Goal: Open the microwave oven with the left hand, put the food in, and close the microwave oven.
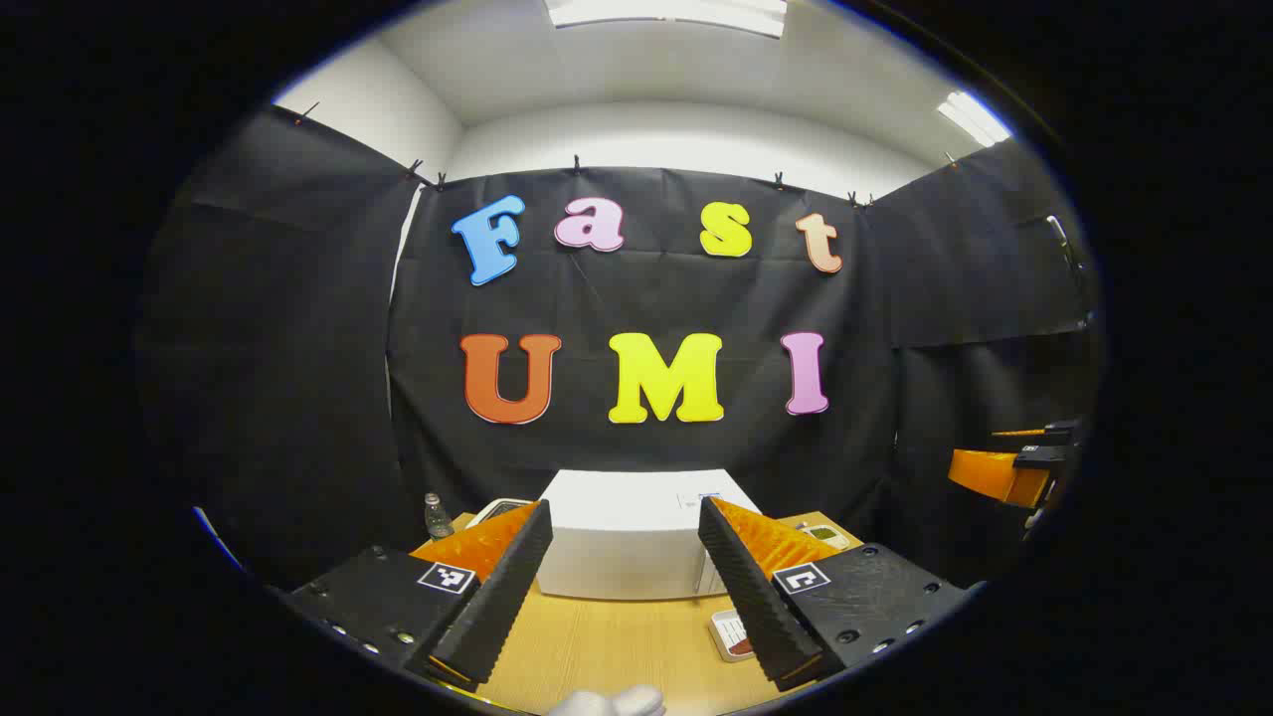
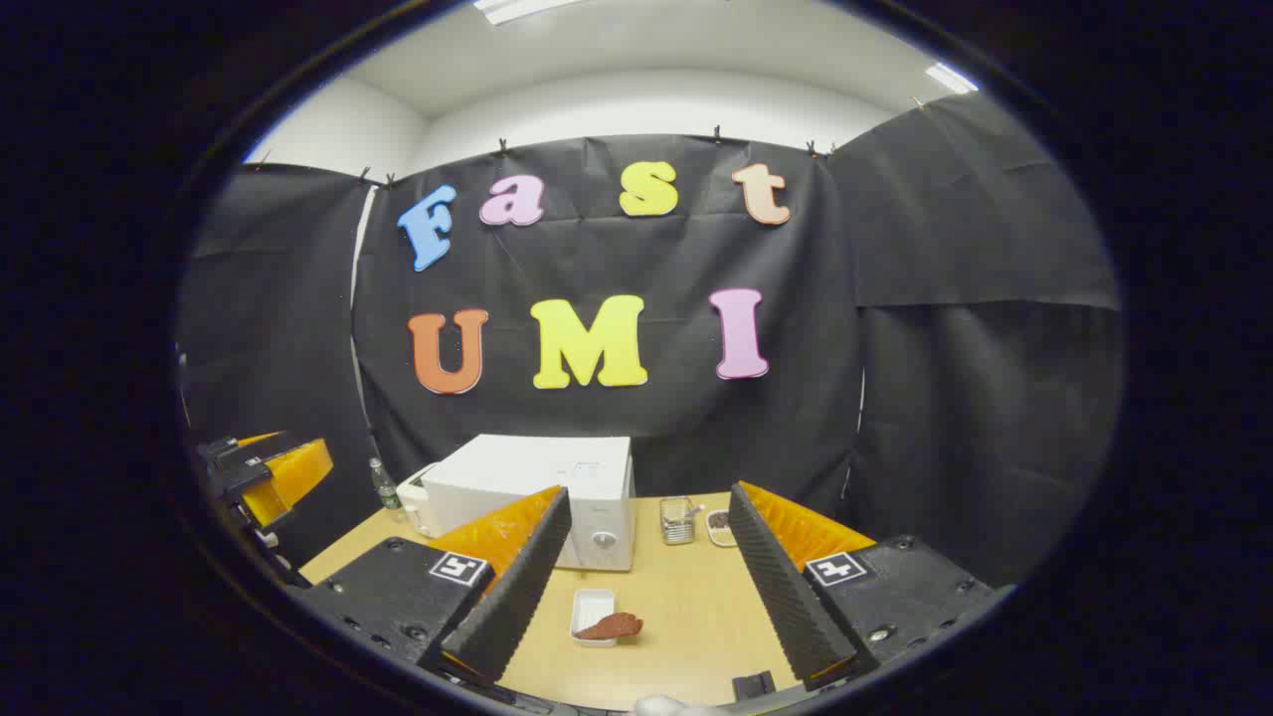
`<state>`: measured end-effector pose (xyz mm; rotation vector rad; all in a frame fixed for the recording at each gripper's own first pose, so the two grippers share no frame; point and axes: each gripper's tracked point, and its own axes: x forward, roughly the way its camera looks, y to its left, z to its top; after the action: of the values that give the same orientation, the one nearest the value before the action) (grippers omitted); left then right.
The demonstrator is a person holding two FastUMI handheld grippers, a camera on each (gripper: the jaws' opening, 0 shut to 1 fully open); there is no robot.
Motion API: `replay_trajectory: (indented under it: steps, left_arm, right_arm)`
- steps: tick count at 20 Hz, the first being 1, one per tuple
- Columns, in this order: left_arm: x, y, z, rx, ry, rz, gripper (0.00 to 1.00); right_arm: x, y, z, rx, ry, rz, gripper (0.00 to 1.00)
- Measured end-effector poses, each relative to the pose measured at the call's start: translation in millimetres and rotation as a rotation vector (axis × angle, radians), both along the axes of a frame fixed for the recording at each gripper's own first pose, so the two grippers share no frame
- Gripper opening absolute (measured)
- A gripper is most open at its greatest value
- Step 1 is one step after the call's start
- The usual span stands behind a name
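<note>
microwave (image 2: 542,497) (door shut) sits beyond the open right hand-held gripper (image 2: 646,572).

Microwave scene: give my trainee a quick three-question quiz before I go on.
1. True or false: the microwave door is already open.
2. In the right gripper view, the white tray of food lies: A) on top of the microwave, B) on the table in front of it, C) between closed fingers.
3. Fill in: both the left gripper and the right gripper are ____ and hold nothing.

Key: 1 false, the door looks closed; 2 B; 3 open.
</note>
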<state>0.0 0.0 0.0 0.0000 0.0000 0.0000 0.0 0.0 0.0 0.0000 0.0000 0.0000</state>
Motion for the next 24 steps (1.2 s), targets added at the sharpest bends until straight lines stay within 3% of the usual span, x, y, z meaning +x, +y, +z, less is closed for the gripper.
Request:
replay_trajectory:
  steps: [1,2,3,4,6,7,12,14,15,16,17,19,20,24]
  left_arm:
    - [0.5,-3.4,-1.5,-0.003,0.002,-0.010,0.93]
    - [1.8,-4.0,-2.7,-0.002,0.004,-0.013,0.93]
    - [2.2,-4.6,-3.0,0.001,0.005,-0.015,0.93]
    - [1.3,-4.1,-2.1,0.003,0.004,-0.013,0.93]
    - [1.2,-5.7,-0.9,0.000,0.002,-0.015,0.93]
    - [0.5,-5.8,0.5,-0.003,-0.001,-0.014,0.93]
    - [-1.5,-2.8,0.4,0.006,-0.002,-0.017,0.93]
    - [0.4,-1.6,-0.8,0.012,-0.010,-0.013,0.93]
    - [4.1,0.2,-2.8,0.024,-0.017,-0.003,0.93]
    - [10.5,-1.0,-9.4,0.036,-0.011,0.002,0.93]
    - [16.2,-3.5,-17.3,0.044,-0.004,0.008,0.93]
    - [31.3,-12.5,-32.5,0.039,-0.006,0.005,0.93]
    - [40.4,-17.4,-42.5,0.033,-0.009,0.004,0.93]
    - [90.0,-40.9,-93.5,0.009,0.011,0.014,0.93]
  right_arm:
    - [-1.3,-0.1,0.1,-0.013,-0.004,-0.005,1.00]
    - [-2.7,1.2,0.1,-0.028,-0.008,-0.005,0.94]
    - [-4.4,1.5,1.3,-0.040,-0.015,-0.009,1.00]
    - [-5.7,2.1,3.2,-0.047,-0.022,-0.010,0.94]
    - [-7.4,5.6,7.0,-0.068,-0.037,-0.011,0.94]
    - [-8.3,8.2,8.5,-0.074,-0.040,-0.006,1.00]
    - [-9.0,14.8,11.2,-0.076,-0.058,0.000,1.00]
    - [-6.1,14.5,8.2,-0.077,-0.051,0.000,0.94]
    - [-4.0,13.8,6.7,-0.075,-0.047,0.001,1.00]
    - [-1.4,13.3,6.0,-0.072,-0.042,0.006,0.94]
    - [1.6,11.1,4.0,-0.073,-0.032,0.010,1.00]
    - [10.8,5.0,-0.1,-0.070,-0.021,0.024,0.94]
    - [16.6,1.5,-0.2,-0.067,-0.018,0.033,1.00]
    - [41.6,-20.1,0.5,-0.053,-0.006,0.055,1.00]
